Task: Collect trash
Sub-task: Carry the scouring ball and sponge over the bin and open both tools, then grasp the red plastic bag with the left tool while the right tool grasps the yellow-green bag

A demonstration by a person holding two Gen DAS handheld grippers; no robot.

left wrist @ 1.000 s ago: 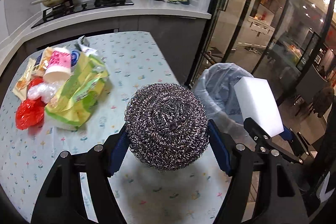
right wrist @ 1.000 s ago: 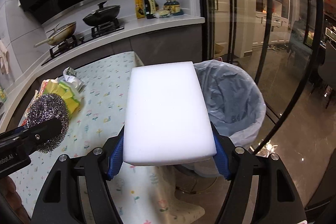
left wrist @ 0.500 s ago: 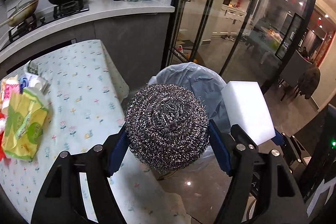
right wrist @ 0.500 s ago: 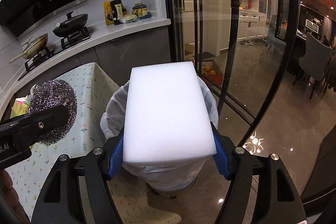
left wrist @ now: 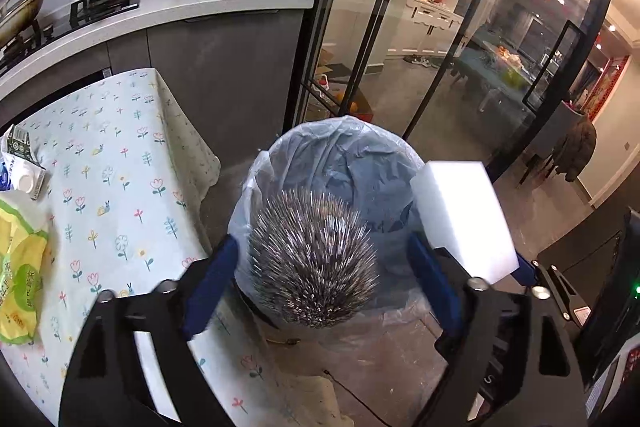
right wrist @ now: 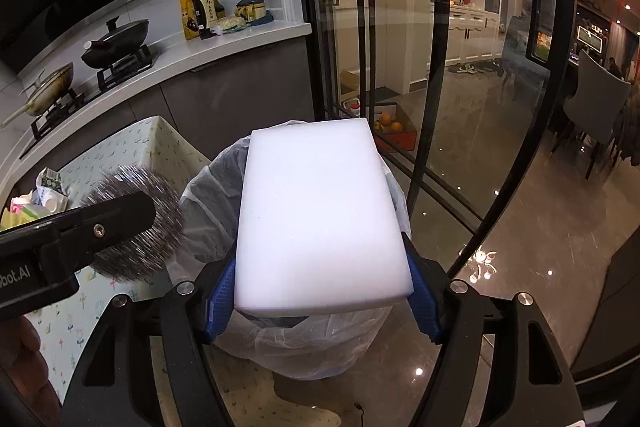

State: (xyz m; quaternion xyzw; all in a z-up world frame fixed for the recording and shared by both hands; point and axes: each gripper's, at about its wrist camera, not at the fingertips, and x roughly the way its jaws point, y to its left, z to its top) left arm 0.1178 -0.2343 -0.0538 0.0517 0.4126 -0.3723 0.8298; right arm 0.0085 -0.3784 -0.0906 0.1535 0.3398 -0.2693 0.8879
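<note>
- Above the open mouth of the trash bin [left wrist: 340, 163], which stands on the floor just right of the table [left wrist: 120, 155], the left gripper [left wrist: 320, 263] has spread its fingers [left wrist: 210, 275]. Half a second earlier they were clamped on the steel wool scrubber [left wrist: 314, 259]; now a clear gap shows on each side of it.
- The scrubber is streaked with motion blur in both views, so it looks to be released and falling. It sits between the blue finger pads without touching either, over the near part of the bin's plastic liner.
- Over the last second both grippers have swung from above the table to above the bin, so the table now lies to the left.
- For the task, this likely means the scrubber is being dropped into the bin, though it is not yet seen resting inside.
- The right gripper [right wrist: 322, 299] is still clenched on the white sponge [right wrist: 322, 215]. The sponge is pinched at its near end between the two pads and sticks out forward, hiding much of the bin's opening.
- The sponge is held over the bin, so letting go of it looks like the next step.
- More trash is left on the far left of the table: a yellow-green wrapper [left wrist: 20, 267] and a small carton [left wrist: 20, 163].
</note>
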